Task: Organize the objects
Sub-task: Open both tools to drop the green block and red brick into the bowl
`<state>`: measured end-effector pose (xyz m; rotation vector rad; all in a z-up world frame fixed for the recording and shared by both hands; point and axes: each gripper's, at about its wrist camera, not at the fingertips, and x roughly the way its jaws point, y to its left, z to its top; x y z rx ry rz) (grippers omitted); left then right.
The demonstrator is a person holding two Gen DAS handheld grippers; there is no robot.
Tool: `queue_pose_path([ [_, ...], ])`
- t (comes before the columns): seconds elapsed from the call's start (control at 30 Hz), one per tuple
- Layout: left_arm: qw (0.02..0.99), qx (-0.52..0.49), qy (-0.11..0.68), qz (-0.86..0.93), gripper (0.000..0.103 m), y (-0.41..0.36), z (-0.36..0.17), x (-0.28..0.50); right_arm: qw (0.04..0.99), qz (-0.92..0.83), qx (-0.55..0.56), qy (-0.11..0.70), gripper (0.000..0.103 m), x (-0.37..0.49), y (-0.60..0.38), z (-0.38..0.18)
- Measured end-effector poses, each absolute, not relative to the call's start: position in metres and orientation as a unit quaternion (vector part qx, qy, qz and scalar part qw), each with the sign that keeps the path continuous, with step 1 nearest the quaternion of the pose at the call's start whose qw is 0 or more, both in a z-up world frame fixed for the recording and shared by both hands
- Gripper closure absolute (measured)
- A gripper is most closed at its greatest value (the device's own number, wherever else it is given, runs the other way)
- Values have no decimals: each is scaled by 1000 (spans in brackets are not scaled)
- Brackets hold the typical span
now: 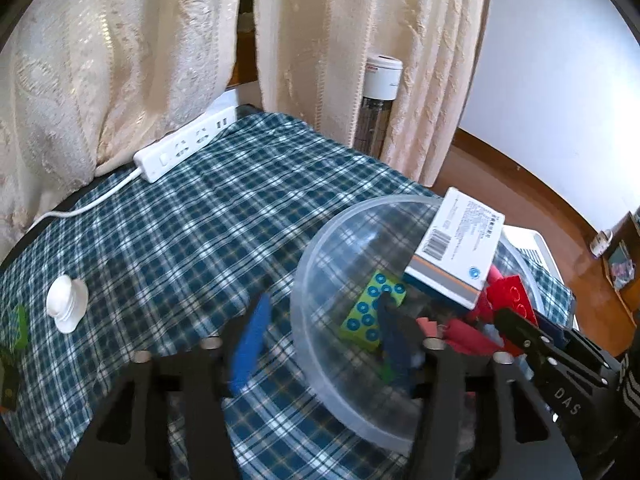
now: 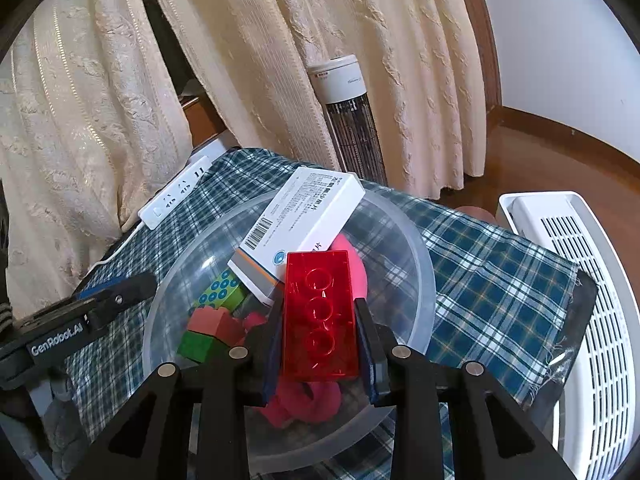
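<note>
A clear plastic bowl [image 2: 431,280] sits on the checked cloth and holds a white medicine box [image 2: 304,216], a green studded brick [image 2: 220,292], red and green blocks and pink pieces. My right gripper [image 2: 319,304] is shut on a translucent red brick [image 2: 320,320], held upright over the bowl's near side. In the left wrist view the same red brick [image 1: 516,296] shows at the bowl's right. My left gripper [image 1: 322,304] is open and blurred. It straddles the bowl's rim [image 1: 298,280], one finger outside and one inside near the green brick [image 1: 372,312]. Nothing is held in it.
A white power strip [image 1: 184,148] and its cord lie at the cloth's far left by the curtains. A white knob-shaped cap [image 1: 66,304] and green pieces [image 1: 14,328] rest at the left. A white slotted basket [image 2: 580,300] stands right of the bowl, and a tower heater [image 2: 352,120] behind.
</note>
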<state>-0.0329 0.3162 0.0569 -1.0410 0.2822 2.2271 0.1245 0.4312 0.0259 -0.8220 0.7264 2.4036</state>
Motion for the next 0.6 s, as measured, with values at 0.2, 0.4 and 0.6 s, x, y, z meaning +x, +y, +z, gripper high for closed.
queue_pose_path([
  [0.2,304,-400,97,859,34,300,56,-36,258,884,-289,262,49,127,426,33],
  [0.4,287,-399,99,865,34,285,51,-35,258,887,-288,253,49,125,418,36],
  [0.6,264,-404,87,872,33,265,49,-41,262,891,-284,240,43,121,407,41],
])
